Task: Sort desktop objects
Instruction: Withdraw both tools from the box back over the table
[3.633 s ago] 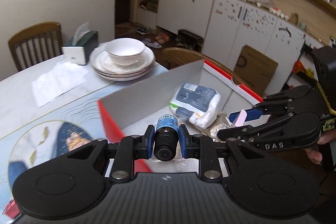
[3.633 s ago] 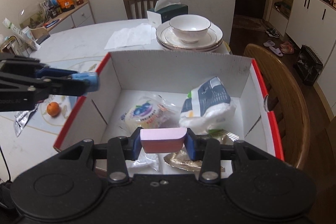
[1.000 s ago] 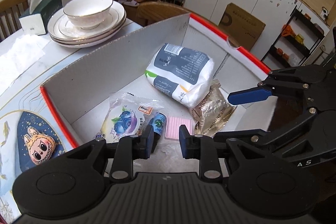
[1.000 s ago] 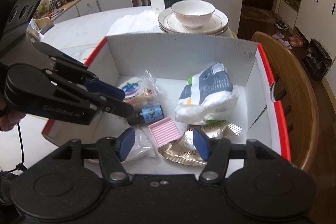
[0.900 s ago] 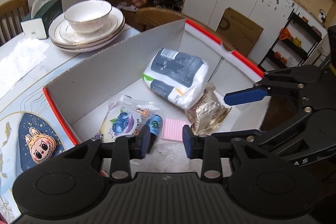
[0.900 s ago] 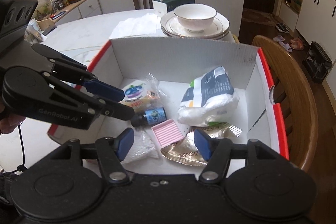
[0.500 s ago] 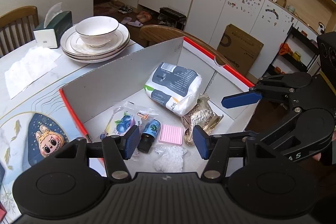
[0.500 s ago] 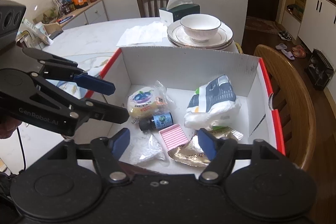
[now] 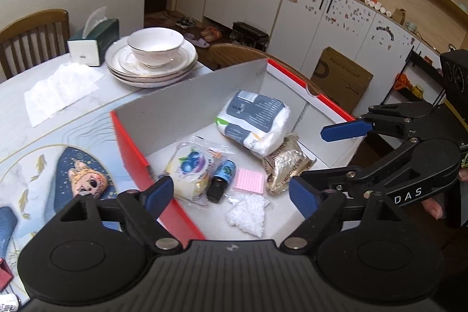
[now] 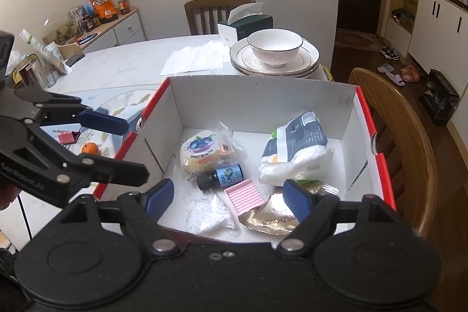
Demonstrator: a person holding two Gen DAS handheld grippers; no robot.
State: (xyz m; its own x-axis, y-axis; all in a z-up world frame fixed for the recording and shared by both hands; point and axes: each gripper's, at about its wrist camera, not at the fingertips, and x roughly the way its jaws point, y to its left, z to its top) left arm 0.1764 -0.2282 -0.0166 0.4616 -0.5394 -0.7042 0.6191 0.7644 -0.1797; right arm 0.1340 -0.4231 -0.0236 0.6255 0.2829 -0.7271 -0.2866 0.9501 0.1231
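A red-rimmed cardboard box [image 9: 190, 104] [image 10: 263, 104] holds a small dark bottle with a blue label [image 9: 220, 180] [image 10: 220, 177], lying on its side. Beside the bottle lies a pink ribbed pad [image 9: 250, 181] [image 10: 247, 196]. My left gripper [image 9: 231, 195] [image 10: 122, 148] hangs above the box's left edge. Its jaws are opening and nothing is between them. My right gripper [image 10: 228, 196] [image 9: 324, 163] hangs over the near right side. Its jaws are opening too, with nothing in them.
Also in the box are a blueberry snack packet [image 10: 204, 151], a white and grey tissue pack [image 10: 298, 151], a gold foil packet [image 10: 272, 217] and a bag of white beads [image 10: 207, 214]. Stacked plates with a bowl [image 10: 275, 51], a tissue box [image 10: 248, 22] and an orange [image 10: 89, 148] are on the table. A wooden chair [image 10: 389, 119] stands to the right.
Both grippers let go of the bottle and the pink pad, which now lie in the box. Both have pulled back and up, and their jaws have widened.
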